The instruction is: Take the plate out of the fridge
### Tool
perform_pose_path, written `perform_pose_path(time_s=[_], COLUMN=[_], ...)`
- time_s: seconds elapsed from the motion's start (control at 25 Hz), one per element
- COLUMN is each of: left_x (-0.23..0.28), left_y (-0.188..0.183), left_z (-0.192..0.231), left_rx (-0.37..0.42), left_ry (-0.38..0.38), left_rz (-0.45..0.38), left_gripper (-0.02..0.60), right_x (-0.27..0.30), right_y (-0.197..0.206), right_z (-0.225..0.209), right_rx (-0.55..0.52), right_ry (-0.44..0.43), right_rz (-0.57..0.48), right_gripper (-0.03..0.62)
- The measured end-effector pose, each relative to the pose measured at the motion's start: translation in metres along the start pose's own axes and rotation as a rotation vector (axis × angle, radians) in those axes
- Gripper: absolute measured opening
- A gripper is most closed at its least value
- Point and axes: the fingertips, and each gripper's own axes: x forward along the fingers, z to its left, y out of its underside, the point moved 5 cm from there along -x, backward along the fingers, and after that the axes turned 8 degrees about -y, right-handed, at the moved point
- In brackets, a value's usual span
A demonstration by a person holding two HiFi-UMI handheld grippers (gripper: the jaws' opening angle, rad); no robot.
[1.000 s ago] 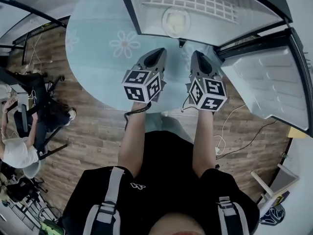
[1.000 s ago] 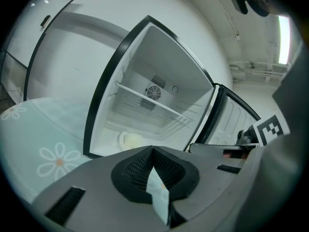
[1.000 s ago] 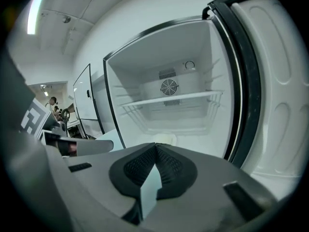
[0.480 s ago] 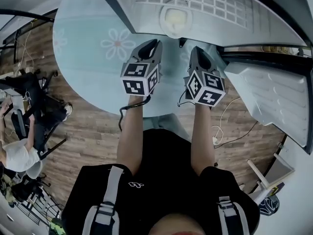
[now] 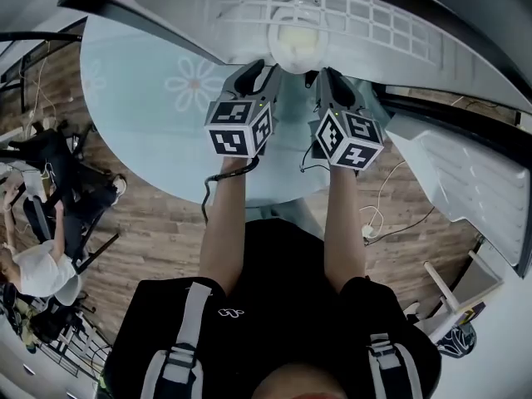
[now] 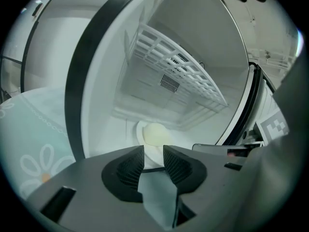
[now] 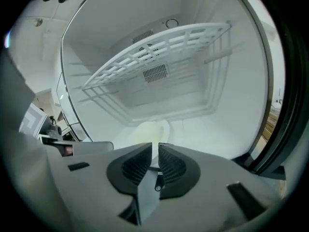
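A white plate (image 5: pixel 298 44) with a pale yellow middle lies on the floor of the open fridge (image 5: pixel 208 23), under a white wire shelf (image 5: pixel 332 7). Both grippers are at the fridge's mouth, short of the plate. My left gripper (image 5: pixel 256 71) points at the plate's left side. Its jaws are opening, with nothing between them. In the left gripper view the plate (image 6: pixel 154 134) shows just beyond the left gripper (image 6: pixel 154 157). My right gripper (image 5: pixel 324 77) is near the plate's right side. In the right gripper view its jaws (image 7: pixel 155 154) are opening from a narrow gap, and the plate (image 7: pixel 147 128) lies ahead.
The fridge stands on a round pale-blue surface (image 5: pixel 150 131) printed with flowers. Its door (image 5: pixel 465 181) hangs open at the right. The wire shelf (image 6: pixel 178 76) spans the fridge above the plate. A seated person (image 5: pixel 33 264) and chairs are on the wood floor at the left.
Both grippers have moved forward, from over the blue surface to the fridge's mouth close to the plate. The fingers of the left gripper now stand apart.
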Motion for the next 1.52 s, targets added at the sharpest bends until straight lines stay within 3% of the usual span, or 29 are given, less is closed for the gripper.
perform_pose_path(time_s=[0.24,0.32,0.52,0.92,1.2,1.52], left_x=[0.023,0.030,0.037,0.055,0.053,0.030], left_y=[-0.005,-0.003,-0.010,-0.009,-0.007,-0.006], left_z=[0.004,0.004,0.020,0.017,0.013,0.006], left_rx=[0.023,0.014,-0.028,-0.052,-0.098,-0.104], left_ry=[-0.016,-0.037,-0.071,-0.035,-0.039,-0.070], left_rz=[0.020,0.019,0.021,0.061,0.046,0.040], left_gripper=[0.133,0.133,0.133,0.132,0.084,0.104], right_x=[0.017,0.020,0.036,0.055,0.054,0.033], right_y=[-0.008,-0.006,-0.007,-0.007,-0.003,-0.012], right_z=[-0.007,-0.015,-0.016,-0.025,-0.025,-0.013], right_rx=[0.028,0.044,0.065,0.086,0.159,0.235], right_ry=[-0.019,-0.027,-0.032,-0.028,-0.022,-0.039], right_rz=[-0.032,-0.035,-0.030,-0.007,-0.005,-0.080], right_gripper=[0.058,0.100,0.100,0.100,0.083,0.063])
